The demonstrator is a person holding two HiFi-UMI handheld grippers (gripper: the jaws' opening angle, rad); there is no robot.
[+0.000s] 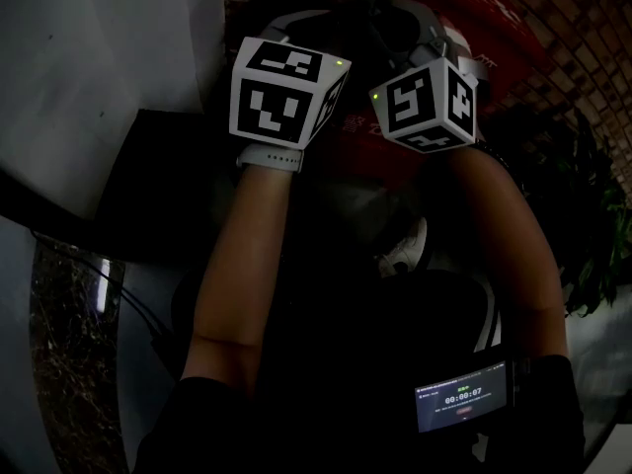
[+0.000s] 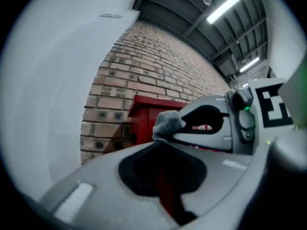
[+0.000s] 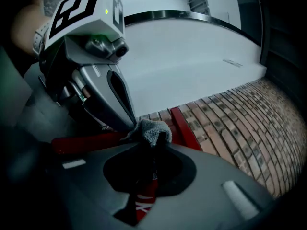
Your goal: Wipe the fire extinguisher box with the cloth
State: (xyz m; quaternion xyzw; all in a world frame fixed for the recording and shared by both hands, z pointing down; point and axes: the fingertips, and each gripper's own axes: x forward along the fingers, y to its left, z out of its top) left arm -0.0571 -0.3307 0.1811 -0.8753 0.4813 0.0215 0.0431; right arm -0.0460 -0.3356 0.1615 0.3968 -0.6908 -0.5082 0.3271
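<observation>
The red fire extinguisher box [image 2: 144,115] stands against a brick wall, and in the head view it is a dim red face [image 1: 341,161] under both grippers. My right gripper [image 3: 153,143] is shut on a grey cloth [image 3: 151,130], which sticks out past its tips near the box's red edge [image 3: 184,126]. From the left gripper view that cloth [image 2: 168,123] shows at the right gripper's tip in front of the box. My left gripper [image 2: 160,146] is shut with nothing in it, close beside the right one. Both marker cubes [image 1: 281,92] [image 1: 427,102] sit side by side.
A brick wall [image 1: 563,28] runs behind the box, with a white wall [image 1: 99,67] to the left. A leafy plant [image 1: 585,200] stands at the right. A small screen with a timer [image 1: 462,396] is strapped on the right forearm. A shoe [image 1: 405,250] shows below.
</observation>
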